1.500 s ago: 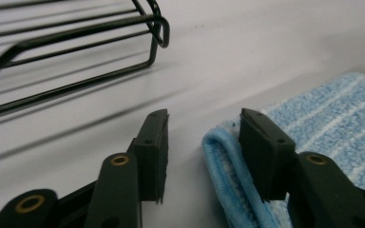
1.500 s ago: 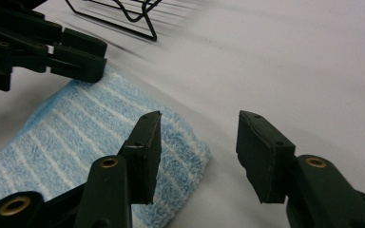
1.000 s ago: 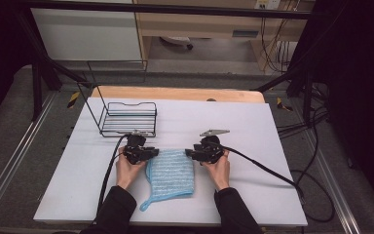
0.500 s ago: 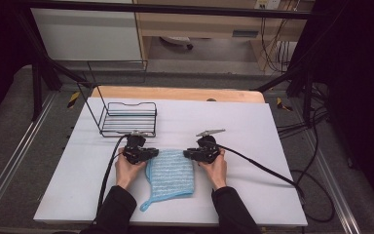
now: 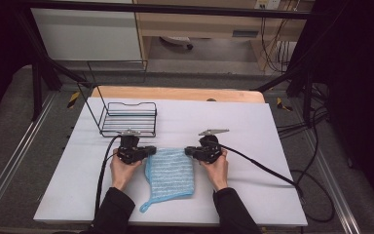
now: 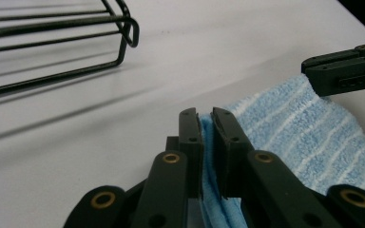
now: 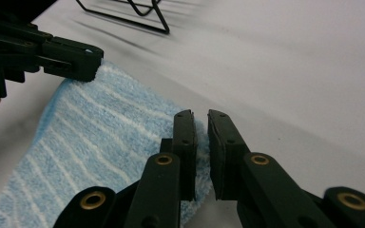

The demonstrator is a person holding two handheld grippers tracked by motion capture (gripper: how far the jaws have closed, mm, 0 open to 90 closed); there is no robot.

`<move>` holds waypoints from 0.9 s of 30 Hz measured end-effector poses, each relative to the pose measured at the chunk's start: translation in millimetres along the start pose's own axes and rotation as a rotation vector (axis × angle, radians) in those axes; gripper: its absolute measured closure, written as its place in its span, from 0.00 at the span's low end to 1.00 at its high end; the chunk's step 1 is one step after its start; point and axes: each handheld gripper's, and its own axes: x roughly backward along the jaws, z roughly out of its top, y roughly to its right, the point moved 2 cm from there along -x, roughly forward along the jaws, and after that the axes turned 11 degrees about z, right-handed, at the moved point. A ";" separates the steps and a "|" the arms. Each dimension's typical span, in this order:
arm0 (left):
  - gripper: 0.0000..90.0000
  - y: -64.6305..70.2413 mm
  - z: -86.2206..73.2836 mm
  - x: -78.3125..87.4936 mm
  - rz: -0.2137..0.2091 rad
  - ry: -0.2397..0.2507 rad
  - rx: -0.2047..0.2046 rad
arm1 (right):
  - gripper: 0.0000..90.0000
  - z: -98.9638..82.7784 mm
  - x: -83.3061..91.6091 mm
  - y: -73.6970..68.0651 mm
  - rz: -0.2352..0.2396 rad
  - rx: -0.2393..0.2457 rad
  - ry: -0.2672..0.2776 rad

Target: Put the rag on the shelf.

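On smooth white table [image 5: 253,126], both black tools pinch striped blue terry cloth [image 5: 170,173].

Lab test rig: metal frame [image 5: 44,73], cables [image 5: 316,136], white table [image 5: 253,126].

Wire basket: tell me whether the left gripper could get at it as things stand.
Probably yes: bare table lies between the left gripper and the wire basket. But its jaws have just closed on the blue towel, which would come along.
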 end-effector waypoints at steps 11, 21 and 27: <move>0.92 10.5 -0.9 32.0 -0.026 0.123 0.000 | 0.92 4.7 21.2 -18.8 0.022 0.054 0.100; 0.92 24.5 -2.4 51.7 -0.016 0.198 -0.037 | 0.92 3.2 38.4 -34.2 0.026 0.106 0.163; 0.92 30.2 1.6 60.9 -0.015 0.241 -0.049 | 0.92 4.4 46.5 -39.5 0.032 0.118 0.196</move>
